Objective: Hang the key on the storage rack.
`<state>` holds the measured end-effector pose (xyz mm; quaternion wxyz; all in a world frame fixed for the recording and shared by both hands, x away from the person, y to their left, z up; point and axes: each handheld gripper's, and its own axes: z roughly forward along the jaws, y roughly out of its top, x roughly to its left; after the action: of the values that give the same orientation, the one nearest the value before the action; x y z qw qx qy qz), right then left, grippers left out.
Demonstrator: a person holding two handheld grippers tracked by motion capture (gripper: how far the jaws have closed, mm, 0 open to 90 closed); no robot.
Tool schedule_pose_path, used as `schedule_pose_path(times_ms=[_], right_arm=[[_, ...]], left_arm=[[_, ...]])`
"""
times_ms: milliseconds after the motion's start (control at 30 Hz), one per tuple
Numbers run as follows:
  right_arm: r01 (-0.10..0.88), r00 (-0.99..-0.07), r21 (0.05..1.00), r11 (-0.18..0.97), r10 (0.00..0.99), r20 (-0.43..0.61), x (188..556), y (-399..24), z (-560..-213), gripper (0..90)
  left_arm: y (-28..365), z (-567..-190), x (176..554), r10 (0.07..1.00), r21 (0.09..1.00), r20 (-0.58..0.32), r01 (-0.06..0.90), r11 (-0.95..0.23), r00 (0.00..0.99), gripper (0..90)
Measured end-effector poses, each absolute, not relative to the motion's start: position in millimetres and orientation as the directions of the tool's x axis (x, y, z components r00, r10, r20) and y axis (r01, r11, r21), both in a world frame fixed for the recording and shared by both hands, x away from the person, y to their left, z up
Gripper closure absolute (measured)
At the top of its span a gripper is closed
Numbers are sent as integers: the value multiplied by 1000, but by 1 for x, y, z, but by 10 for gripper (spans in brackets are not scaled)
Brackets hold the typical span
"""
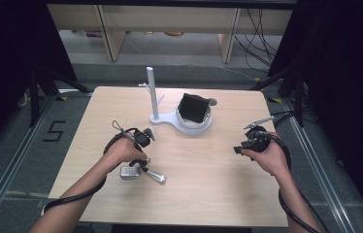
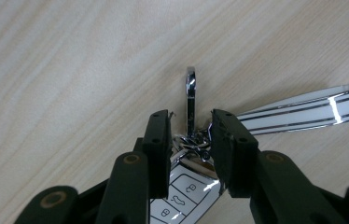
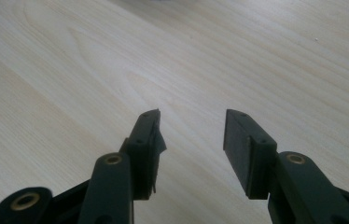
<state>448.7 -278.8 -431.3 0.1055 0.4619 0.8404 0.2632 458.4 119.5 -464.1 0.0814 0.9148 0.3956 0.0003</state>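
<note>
A silver car key fob [image 1: 129,173] lies on the wooden table [image 1: 204,194] near its front left, with a shiny white strap [image 1: 155,176] stretched out to its right. My left gripper [image 1: 138,166] points down right over it. In the left gripper view the fob's buttons [image 2: 182,193] sit below the jaws, the strap [image 2: 303,109] runs off to the right, and an upright metal clip [image 2: 190,91] stands between the jaws with a gap on each side. My left gripper [image 2: 190,126] is open. My right gripper [image 1: 239,149] rests at the table's right, open [image 3: 191,128] over bare wood.
A white stand [image 1: 151,92] with an upright post rises at the table's back middle. Its round dish [image 1: 194,127] holds a black boxy thing [image 1: 193,108], with a small round grey disc [image 1: 212,102] just behind. Dark frames and cables flank the table.
</note>
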Motion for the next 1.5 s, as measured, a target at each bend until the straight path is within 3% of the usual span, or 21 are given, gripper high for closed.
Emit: schedule_pose_path(times_ms=[167,467,900,1267,1500], right_arm=[[730,-545,531,430,836,72,449,-278,-430,569],[721,-546,545,427,835,68,449,-280,-430,569],[727,-543,537,427,837,70,450,-279,-429,569],[730,-541,535,425,838,74,448,-279,-429,565],[734,-536,535,418,840,80,447,-279,-429,565]], left_arm=[[117,-471,460,729,119,-97,735,-667,678,647],[119,-472,464,722,96,-117,732,-675,681,740],[121,-473,470,730,91,-128,741,-665,671,749],[120,-474,467,733,151,-89,736,-660,675,691],[122,-474,471,749,147,-131,759,-634,650,747]])
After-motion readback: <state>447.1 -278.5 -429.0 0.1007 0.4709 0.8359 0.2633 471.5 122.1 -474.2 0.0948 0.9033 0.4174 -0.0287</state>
